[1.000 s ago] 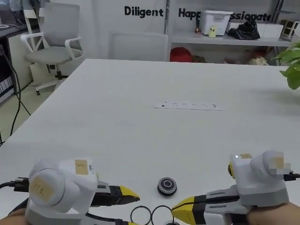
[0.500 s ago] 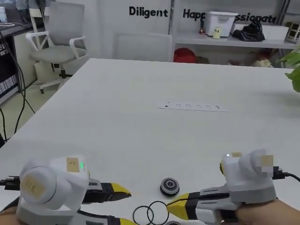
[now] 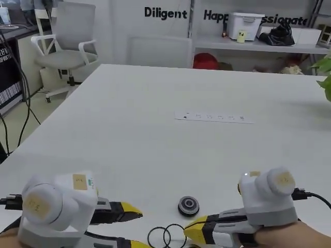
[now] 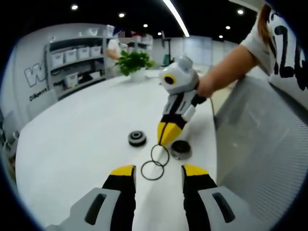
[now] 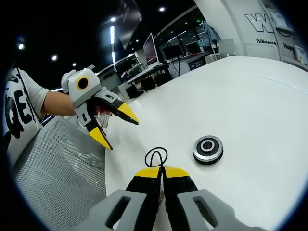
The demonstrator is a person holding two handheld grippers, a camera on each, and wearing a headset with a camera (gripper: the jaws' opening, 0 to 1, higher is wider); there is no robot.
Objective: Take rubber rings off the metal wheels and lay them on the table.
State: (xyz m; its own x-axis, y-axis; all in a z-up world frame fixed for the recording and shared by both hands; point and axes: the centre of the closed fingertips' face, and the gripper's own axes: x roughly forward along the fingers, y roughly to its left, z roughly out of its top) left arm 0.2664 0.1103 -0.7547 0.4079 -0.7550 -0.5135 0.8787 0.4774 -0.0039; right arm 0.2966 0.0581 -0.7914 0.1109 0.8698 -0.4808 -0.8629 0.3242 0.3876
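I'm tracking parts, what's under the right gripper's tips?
A rubber ring, overlapping a second ring on the table. Beside it sits a metal wheel, mostly covered in head view.

We see a gray chair (image 3: 64,44) in the upper left of the head view. A white box (image 3: 242,26) sits on a shelf (image 3: 258,45) at upper right, and a power strip (image 3: 213,118) lies mid-frame.

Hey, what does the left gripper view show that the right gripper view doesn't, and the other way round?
Left gripper view: the right gripper, a second rubber ring overlapping the first, a second metal wheel beside that gripper, and a plant. Right gripper view: the left gripper, open, with monitors behind. Both: the white table, one metal wheel, and the rubber ring at the shut right gripper's tips.
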